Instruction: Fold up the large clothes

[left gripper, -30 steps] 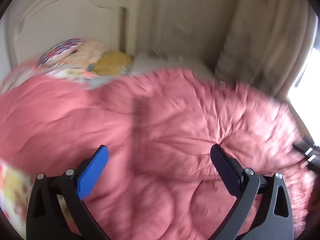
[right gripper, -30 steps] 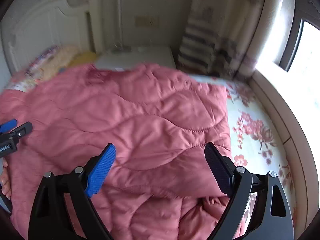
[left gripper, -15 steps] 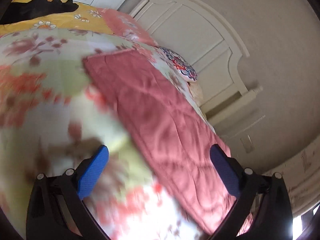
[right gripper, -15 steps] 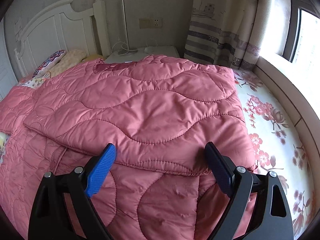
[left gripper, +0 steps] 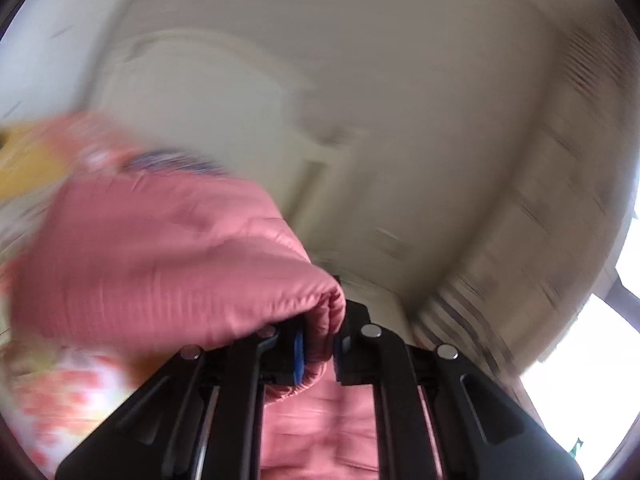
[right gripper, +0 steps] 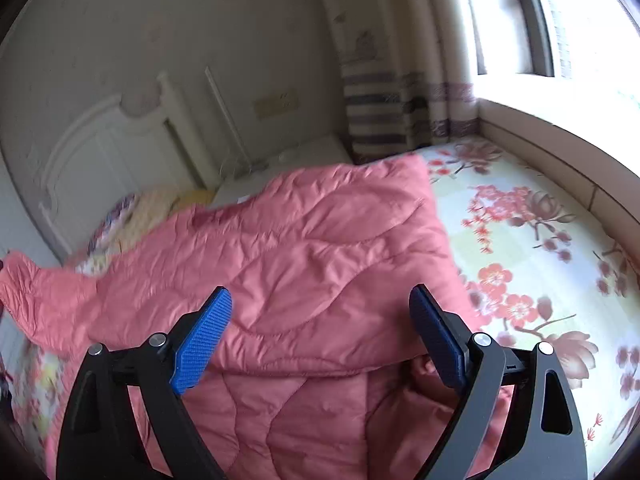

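My left gripper [left gripper: 318, 354] has just clenched on the pink quilt's [right gripper: 320, 248] edge; my right gripper [right gripper: 320, 336] hovers released above it. No writing is legible.

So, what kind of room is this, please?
Most likely a bedroom: a white carved wooden headboard, a floral-printed bed sheet under a pink quilted padded garment, and a striped window curtain.

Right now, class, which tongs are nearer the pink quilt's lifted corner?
Left. The left tongs are clamped on the pink quilt at that corner; the right tongs hover open above its folded edge.
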Tool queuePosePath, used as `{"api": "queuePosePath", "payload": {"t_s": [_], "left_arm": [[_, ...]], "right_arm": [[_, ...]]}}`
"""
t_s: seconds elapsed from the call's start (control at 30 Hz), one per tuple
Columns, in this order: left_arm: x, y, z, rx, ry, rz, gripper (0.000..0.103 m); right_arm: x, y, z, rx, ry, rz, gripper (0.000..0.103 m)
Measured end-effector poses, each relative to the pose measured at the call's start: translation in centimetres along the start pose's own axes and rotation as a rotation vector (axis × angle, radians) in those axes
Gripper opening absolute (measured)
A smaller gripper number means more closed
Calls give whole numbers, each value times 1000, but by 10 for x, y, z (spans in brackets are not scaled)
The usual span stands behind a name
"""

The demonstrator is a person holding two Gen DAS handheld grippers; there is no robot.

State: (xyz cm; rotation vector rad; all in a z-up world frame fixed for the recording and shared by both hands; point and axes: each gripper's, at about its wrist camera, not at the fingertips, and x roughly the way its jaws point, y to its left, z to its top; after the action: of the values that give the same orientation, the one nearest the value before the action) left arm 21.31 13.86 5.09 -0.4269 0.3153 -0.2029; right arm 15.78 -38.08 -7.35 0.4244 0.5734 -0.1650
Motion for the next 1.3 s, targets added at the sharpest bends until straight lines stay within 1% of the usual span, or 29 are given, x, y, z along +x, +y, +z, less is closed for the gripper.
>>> {"api": "queuePosePath", "payload": {"t_s": [0.03,0.1,0.17,0.2,0.27,0.3,0.33,0.37,0.4,0.47,0.5,0.53,0.6,0.63,0.67,0.7,0.73,0.77,0.83,0.87,0.9,0.97,1.0,1.03,1.1,1.17,1.2,1.23,1.3], "left_arm": [[7,-25,-5,36,21,-57,10],[25,-82,-32,127,83,-169,10],[43,-122,-61,204,139,-212,11],[58,-146,-85,239,201,-243,12],[82,-172,-121,275,308,-284,16],[97,-186,-151,322,381,-288,16],[105,-192,-169,358,419,-278,19],[114,-197,-190,404,469,-261,20],[126,-201,-215,465,541,-231,20],[134,-200,-235,520,592,-215,23],[131,-196,-235,527,593,-229,23],[128,-196,-234,526,598,-241,27],[120,-191,-215,512,605,-269,47],[113,-192,-203,498,579,-285,75],[100,-197,-189,484,537,-301,93],[77,-187,-175,459,449,-323,96],[72,-189,-168,447,408,-328,96],[59,-181,-159,431,366,-317,96],[42,-160,-145,397,309,-257,96],[35,-144,-145,379,296,-207,96],[34,-134,-147,369,300,-169,96],[33,-102,-154,339,357,-70,95],[33,-89,-158,323,389,-31,95],[31,-81,-159,309,401,-14,95],[24,-66,-159,276,409,-9,95],[23,-59,-162,269,411,-10,95],[25,-58,-163,271,414,-11,95],[26,-57,-165,273,424,-13,95],[31,-59,-169,284,441,-15,95]], "right_arm": [[-4,-3,1,16,-25,-7,86],[-15,-14,4,61,-99,-32,86],[-25,-26,5,112,-164,-63,86],[-31,-34,6,148,-196,-73,86],[-38,-47,7,204,-238,-93,86],[-40,-53,7,225,-247,-101,86],[-40,-60,7,256,-247,-103,86],[-39,-65,7,274,-239,-100,86],[-36,-68,7,286,-227,-101,86],[-34,-69,8,283,-215,-94,86],[-33,-67,9,271,-212,-90,86],[-32,-65,10,261,-212,-87,86],[-33,-62,7,235,-212,-79,86],[-32,-60,5,229,-211,-76,86],[-31,-59,4,223,-210,-72,86],[-32,-59,4,221,-211,-67,86],[-33,-57,3,220,-214,-62,86],[-34,-56,2,217,-216,-56,86],[-33,-54,2,205,-210,-39,86],[-32,-52,2,200,-200,-25,86],[-30,-51,2,197,-182,-9,86],[-20,-47,5,226,-77,107,85],[-13,-44,6,246,2,179,85],[-8,-38,7,254,59,215,82],[-2,-23,7,216,117,226,79],[7,0,9,119,169,209,73],[17,11,9,80,221,196,73],[24,17,8,71,263,198,72],[43,24,6,104,332,207,71]]}}
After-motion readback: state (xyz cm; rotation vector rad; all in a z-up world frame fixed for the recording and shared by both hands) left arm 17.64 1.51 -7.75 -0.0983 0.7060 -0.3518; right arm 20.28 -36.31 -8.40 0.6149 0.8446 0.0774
